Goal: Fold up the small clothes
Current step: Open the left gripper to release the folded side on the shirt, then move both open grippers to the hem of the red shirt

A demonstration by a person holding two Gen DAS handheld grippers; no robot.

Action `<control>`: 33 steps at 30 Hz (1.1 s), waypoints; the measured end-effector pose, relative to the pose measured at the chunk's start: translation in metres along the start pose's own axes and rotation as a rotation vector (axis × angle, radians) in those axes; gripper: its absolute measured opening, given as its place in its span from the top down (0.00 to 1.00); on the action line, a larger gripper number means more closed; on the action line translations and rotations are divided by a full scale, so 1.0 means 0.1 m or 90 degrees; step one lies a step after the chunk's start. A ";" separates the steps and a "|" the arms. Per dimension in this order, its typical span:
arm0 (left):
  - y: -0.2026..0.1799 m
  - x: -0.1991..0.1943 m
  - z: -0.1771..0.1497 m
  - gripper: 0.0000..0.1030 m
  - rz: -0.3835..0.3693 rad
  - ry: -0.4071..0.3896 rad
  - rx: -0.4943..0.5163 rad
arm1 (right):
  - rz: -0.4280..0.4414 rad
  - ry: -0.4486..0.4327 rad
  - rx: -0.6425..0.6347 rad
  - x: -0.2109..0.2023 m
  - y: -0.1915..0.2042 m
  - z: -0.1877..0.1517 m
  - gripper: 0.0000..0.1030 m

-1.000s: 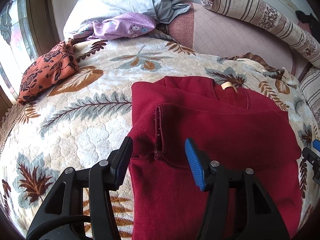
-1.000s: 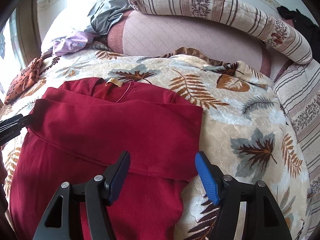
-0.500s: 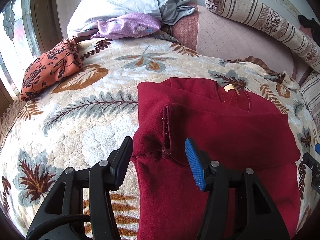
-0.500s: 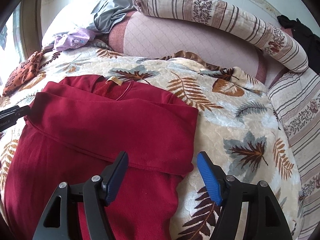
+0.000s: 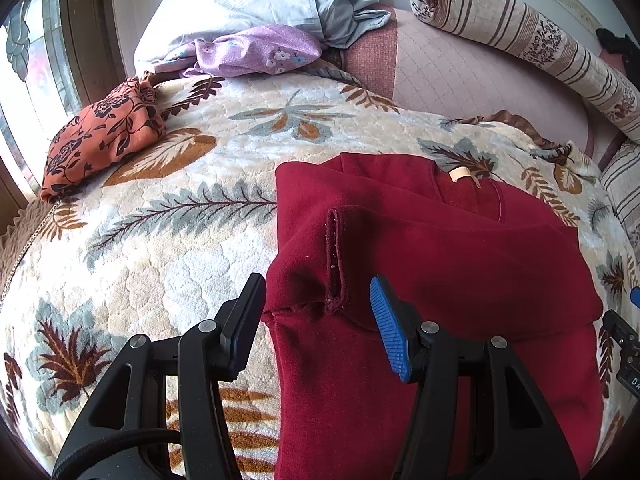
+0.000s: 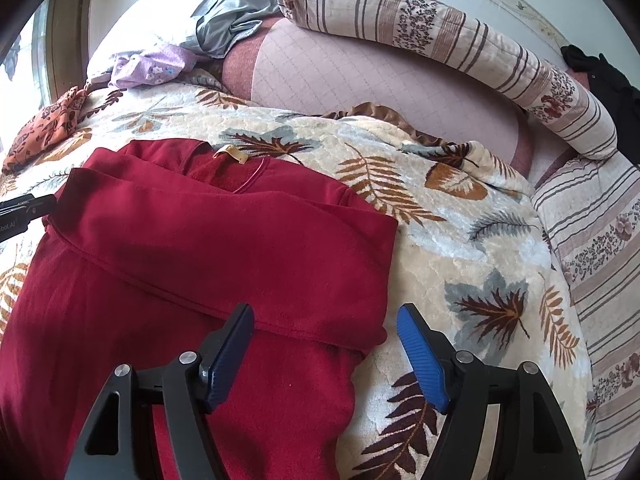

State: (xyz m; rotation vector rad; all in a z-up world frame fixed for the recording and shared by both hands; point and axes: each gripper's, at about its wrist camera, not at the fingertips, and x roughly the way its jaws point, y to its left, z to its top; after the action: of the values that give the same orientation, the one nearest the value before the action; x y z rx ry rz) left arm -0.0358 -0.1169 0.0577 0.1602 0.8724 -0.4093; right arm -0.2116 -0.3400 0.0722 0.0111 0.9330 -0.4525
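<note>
A dark red sweater lies flat on the leaf-patterned bedspread, both sleeves folded across its chest, a tan label at the neck. My left gripper is open and empty above the sweater's left edge, by the folded sleeve cuff. My right gripper is open and empty above the sweater's right edge, by the lower fold of the sleeve. Each gripper shows at the rim of the other's view.
An orange floral garment lies folded at the far left by the window. A purple garment and grey-blue bedding lie at the back. A striped bolster and pink quilt lie behind; a striped cushion right.
Both grippers have drawn back and to the outside a little, so the sweater sits farther in each view. Both stay open. The sweater has not moved.
</note>
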 end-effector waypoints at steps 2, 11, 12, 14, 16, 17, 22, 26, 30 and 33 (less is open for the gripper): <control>0.00 0.00 0.00 0.47 0.000 0.000 0.000 | -0.002 -0.001 -0.002 0.00 0.01 0.00 0.30; 0.01 0.02 0.00 0.47 0.001 0.001 -0.002 | -0.001 0.004 -0.003 0.02 0.00 0.00 0.30; 0.02 0.03 0.00 0.47 0.001 0.003 -0.005 | 0.000 0.004 -0.003 0.03 -0.01 0.01 0.30; 0.05 0.06 0.00 0.47 0.002 0.008 -0.012 | 0.006 0.007 0.002 0.08 -0.04 0.03 0.30; 0.08 0.10 0.01 0.47 0.008 0.015 -0.018 | 0.013 0.013 0.017 0.14 -0.09 0.07 0.30; 0.09 0.12 0.01 0.47 0.018 0.020 -0.019 | 0.019 0.014 0.027 0.18 -0.12 0.10 0.30; 0.16 0.21 -0.01 0.47 0.031 0.033 -0.030 | 0.062 0.034 0.062 0.41 -0.16 0.25 0.30; 0.19 0.27 0.00 0.47 0.037 0.041 -0.033 | 0.069 0.041 0.078 0.60 -0.18 0.33 0.30; 0.21 0.32 0.02 0.47 0.038 0.045 -0.037 | 0.052 0.064 0.084 0.87 -0.22 0.34 0.30; 0.20 0.34 0.03 0.47 0.038 0.044 -0.036 | 0.052 0.087 0.096 1.07 -0.29 0.30 0.29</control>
State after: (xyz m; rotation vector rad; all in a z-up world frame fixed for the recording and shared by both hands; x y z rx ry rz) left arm -0.0058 -0.1088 0.0334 0.1477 0.9446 -0.3248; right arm -0.1444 -0.4119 0.0124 0.2190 1.0271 -0.4503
